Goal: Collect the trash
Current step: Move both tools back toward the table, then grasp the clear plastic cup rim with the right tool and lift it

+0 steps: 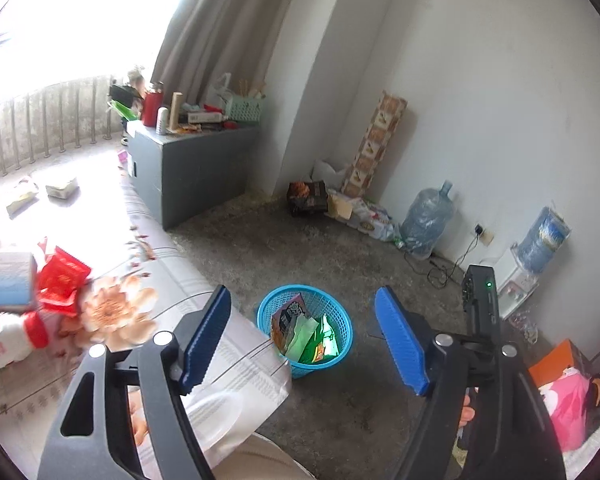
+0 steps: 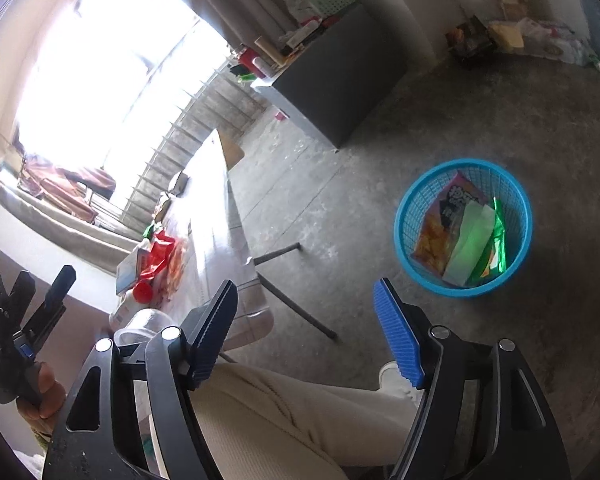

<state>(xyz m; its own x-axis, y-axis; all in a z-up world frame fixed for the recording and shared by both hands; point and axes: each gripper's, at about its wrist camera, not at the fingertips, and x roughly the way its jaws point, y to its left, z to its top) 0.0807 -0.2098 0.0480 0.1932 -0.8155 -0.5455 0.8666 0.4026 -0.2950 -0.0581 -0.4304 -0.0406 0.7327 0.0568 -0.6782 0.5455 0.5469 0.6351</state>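
Both claws stand wide apart with nothing between their blue ribbed pads. Left claw hangs over the corner of the counter, its gap framing the blue mesh wastebasket on the grey concrete floor. Right claw is held above the person's knee in pale trousers, and the same wastebasket sits well off to its upper right.

Inside the basket lie several wrappers: an orange snack bag leaning against the wall, a pale green packet over it, and a brighter green wrapper at the side.

On the counter, under a flowered cloth, more things are still lying about (blurred in the left view): a crumpled red wrapper, a pale blue box just beside it, and a white bottle with a red cap nearer the edge. A white paper plate shows at the near corner, behind the left claw's finger.

Against the far wall stand a grey cabinet heaped with odds and ends, a big water jug and a water dispenser.

In the right view, the person's other hand grips the left tool's handle at the lower left edge.
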